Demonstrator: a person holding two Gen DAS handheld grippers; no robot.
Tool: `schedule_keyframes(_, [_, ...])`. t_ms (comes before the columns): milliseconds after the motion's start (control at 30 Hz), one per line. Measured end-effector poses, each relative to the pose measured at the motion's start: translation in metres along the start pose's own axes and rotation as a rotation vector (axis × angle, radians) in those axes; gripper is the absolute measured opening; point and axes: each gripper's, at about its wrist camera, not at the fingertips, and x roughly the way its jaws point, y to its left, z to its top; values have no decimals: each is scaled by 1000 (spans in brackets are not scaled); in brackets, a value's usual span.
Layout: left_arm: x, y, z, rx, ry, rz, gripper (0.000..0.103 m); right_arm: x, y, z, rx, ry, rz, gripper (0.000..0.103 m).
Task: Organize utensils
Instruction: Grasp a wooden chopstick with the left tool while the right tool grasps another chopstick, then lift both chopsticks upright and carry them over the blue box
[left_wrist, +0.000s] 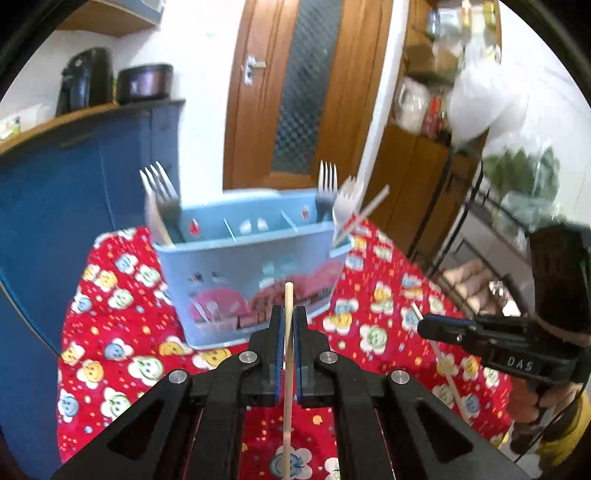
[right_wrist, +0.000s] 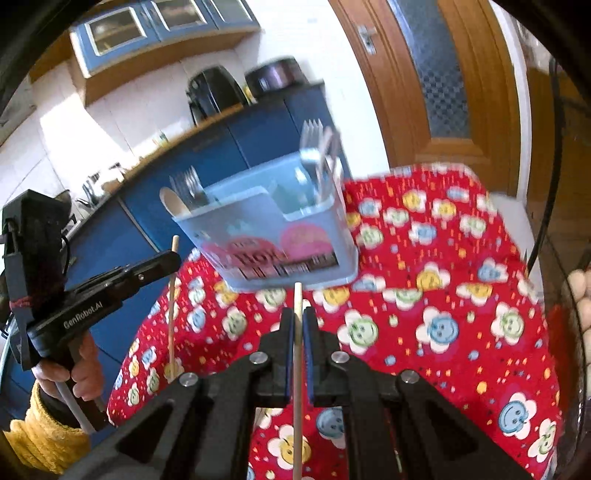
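Chopsticks are the things in play, two of them, one clamped in each hand-held gripper. The left gripper (left_wrist: 289, 321) is clenched on a pale wooden chopstick (left_wrist: 288, 387), which stands nearly upright between the blue pads; its top end pokes out just above the fingertips and its lower length runs down toward the near edge of the view. The right gripper (right_wrist: 298, 321) grips a second chopstick (right_wrist: 297, 398) the same way, upright between its pads, tip just clear of the fingertips. Each gripper also shows from the side in the other's camera, with its stick crossing the closed jaws.

Beyond both grippers, toward the far side of the red cloth (left_wrist: 373, 295) printed with smiling flowers, stands one light-blue utensil caddy (left_wrist: 221, 269) with partitioned compartments. It is apart from both chopsticks, neither of which touches it. In its left compartment stand forks (left_wrist: 160, 188) and a wooden spoon (right_wrist: 175, 203); motion blur keeps the fork count there uncertain, at least two. In the right compartment stand a metal fork (left_wrist: 327, 184), a white plastic fork (left_wrist: 349, 201) and one thin pale stick (left_wrist: 369, 208) leaning out to the right. The middle compartment's contents cannot be made out.

A hand (right_wrist: 85, 365) with a yellow sleeve holds the left gripper's handle.
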Motion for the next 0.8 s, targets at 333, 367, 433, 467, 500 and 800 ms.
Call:
schedule_keyframes(333, [-50,16,31,-50,-193,54,4,-21,20,7,-23,-135,-1,6])
schedule_keyframes(367, [-53,16,35,-50,-206,62,4,-21,21,7,-23,-137,-1,6])
schedule_keyframes(433, [-57,18,42,-50,-229,79,4,-20,22,8,-26,-139,-6,6])
schedule_keyframes(467, [-57,18,44,-49,-235,83,4,-19,22,10,-25,-143,-7,6])
schedule_keyframes(500, [-58,18,48,-48,-246,92,4,-20,22,11,-24,-145,-5,6])
schedule_keyframes(800, [-55,14,83,-26,-335,137,4,-12,19,35,-37,-171,-5,6])
